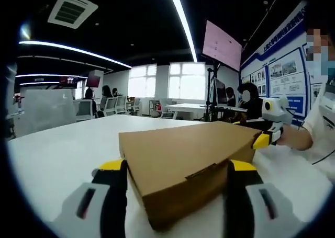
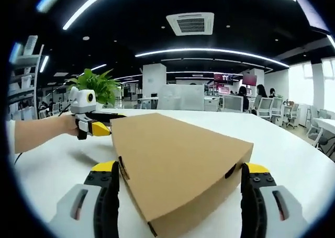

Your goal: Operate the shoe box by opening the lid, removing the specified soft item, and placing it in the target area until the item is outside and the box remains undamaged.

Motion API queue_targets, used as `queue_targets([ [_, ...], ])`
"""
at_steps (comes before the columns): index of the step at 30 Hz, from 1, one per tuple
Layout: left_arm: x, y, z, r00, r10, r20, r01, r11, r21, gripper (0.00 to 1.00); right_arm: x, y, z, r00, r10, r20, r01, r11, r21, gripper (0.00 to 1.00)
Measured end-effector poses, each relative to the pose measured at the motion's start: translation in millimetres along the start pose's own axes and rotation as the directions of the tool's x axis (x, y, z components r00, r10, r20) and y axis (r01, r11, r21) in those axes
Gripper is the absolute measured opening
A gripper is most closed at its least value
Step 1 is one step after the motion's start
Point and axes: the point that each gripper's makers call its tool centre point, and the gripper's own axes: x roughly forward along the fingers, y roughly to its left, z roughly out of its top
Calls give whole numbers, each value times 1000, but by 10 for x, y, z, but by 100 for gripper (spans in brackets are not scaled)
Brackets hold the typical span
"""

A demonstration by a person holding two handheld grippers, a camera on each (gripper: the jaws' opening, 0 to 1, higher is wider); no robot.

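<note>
Shoe box (image 1: 188,167), brown cardboard, lid down, sits on the white table (image 1: 57,154) w/ a corner toward each cam. My left gripper (image 1: 178,188) is spread wide, one jaw either side of the near corner; can't tell if they touch it. Right gripper (image 2: 180,188) same at the opposite end, wide apart. Potted plant (image 2: 97,86) behind, office chairs (image 2: 267,108) further back.

left gripper (image 1: 178,170): grey jaws, yellow tips | right gripper (image 2: 178,178): same
</note>
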Motion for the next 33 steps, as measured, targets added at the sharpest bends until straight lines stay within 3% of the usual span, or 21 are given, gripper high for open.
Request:
queue_targets([
  [7, -14, -5, 2, 1000, 8, -3, -8, 1000, -1, 80, -4, 1, 0, 1000, 10, -11, -10, 1000, -2, 99],
  [10, -17, -22, 6, 999, 13, -31, -13, 1000, 1, 79, -8, 4, -4, 1000, 13, -16, -13, 1000, -2, 100],
  [11, -34, -49, -7, 999, 23, -42, -23, 1000, -3, 79, -13, 14, -9, 999, 11, -51, -11, 1000, -6, 100],
  [24, -109, -143, -23, 997, 71, -5, -71, 997, -10, 79, -47, 20, -17, 999, 49, -13, -49, 999, -14, 100],
  [28, -113, -143, -19, 995, 87, -40, -88, 996, -10, 79, -33, 11, -13, 998, 59, -33, -59, 998, -15, 100],
  [33, -129, -154, -33, 993, 101, -65, -102, 995, -11, 79, -47, 6, -17, 997, 75, -2, -75, 997, -19, 99],
])
